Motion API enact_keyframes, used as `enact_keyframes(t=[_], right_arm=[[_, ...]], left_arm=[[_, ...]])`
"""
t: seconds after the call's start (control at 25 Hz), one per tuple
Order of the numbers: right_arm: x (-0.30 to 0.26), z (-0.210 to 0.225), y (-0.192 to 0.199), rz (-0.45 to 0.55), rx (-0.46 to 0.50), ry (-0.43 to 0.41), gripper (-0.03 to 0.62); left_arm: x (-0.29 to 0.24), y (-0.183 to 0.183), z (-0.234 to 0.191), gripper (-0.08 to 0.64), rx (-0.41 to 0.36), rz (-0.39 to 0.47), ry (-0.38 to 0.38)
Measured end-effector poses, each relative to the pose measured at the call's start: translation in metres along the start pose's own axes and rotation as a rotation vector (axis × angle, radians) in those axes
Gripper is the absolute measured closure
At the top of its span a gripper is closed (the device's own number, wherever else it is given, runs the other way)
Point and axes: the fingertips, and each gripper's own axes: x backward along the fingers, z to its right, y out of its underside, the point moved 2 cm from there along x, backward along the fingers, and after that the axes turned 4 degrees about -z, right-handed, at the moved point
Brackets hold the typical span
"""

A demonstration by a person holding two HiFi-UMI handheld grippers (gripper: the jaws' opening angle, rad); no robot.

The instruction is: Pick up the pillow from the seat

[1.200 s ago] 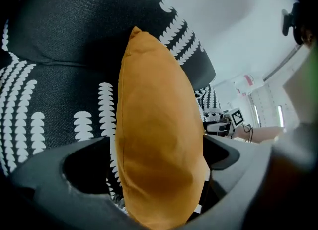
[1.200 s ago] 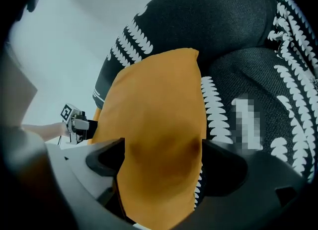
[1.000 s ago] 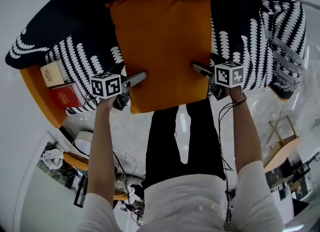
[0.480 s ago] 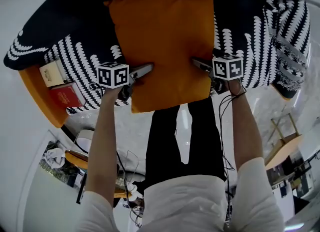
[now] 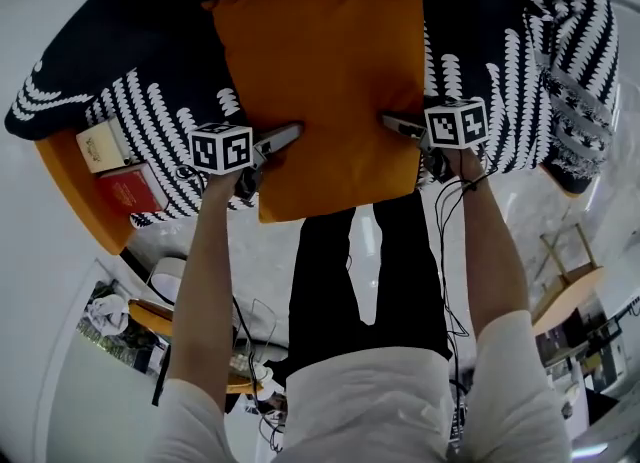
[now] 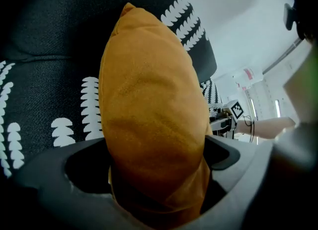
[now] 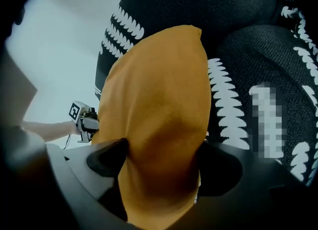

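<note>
Where the left gripper closes, its two dark jaws press into the orange pillow from either side, and the fabric bulges out between them. The right gripper is clamped on the same pillow in the same way. The grips sit on the pillow's left and right edges, toward its near end. That end hangs out past the front edge of the seat, above the person's black trousers. The pillow's far edge lies toward the seat's back edge. Whether its underside touches the cushion cannot be told, since the pillow itself covers that spot.

From the head view only the upper jaw of each gripper shows, beside its marker cube; the lower jaws are hidden under the pillow. The gripper views show the pillow edge-on and plump, and each catches the other gripper, small, on its far side. Only the head view shows a cream box and a red box on an orange ledge at the seat's left corner. It alone also shows a cable hanging from the right gripper.

The seat is black with rows of white leaf-like marks. Below its front edge lies a pale glossy floor, with a wooden frame partly cut off at the right.
</note>
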Motion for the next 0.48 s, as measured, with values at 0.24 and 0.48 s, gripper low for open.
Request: enact_keyframes(t=[0.24,0.48], right_arm=[[-0.006,-0.018,0.003,0.002,0.024,-0.022,0.272],[0.003,-0.039,0.007,0.008,0.055,0.006,0.353]], left_arm=[[0.007,0.007,-0.001,0.044,-0.011,0.004,-0.025],[0.017,0.017,0.009,0.096,-0.004,-0.006,-0.043]])
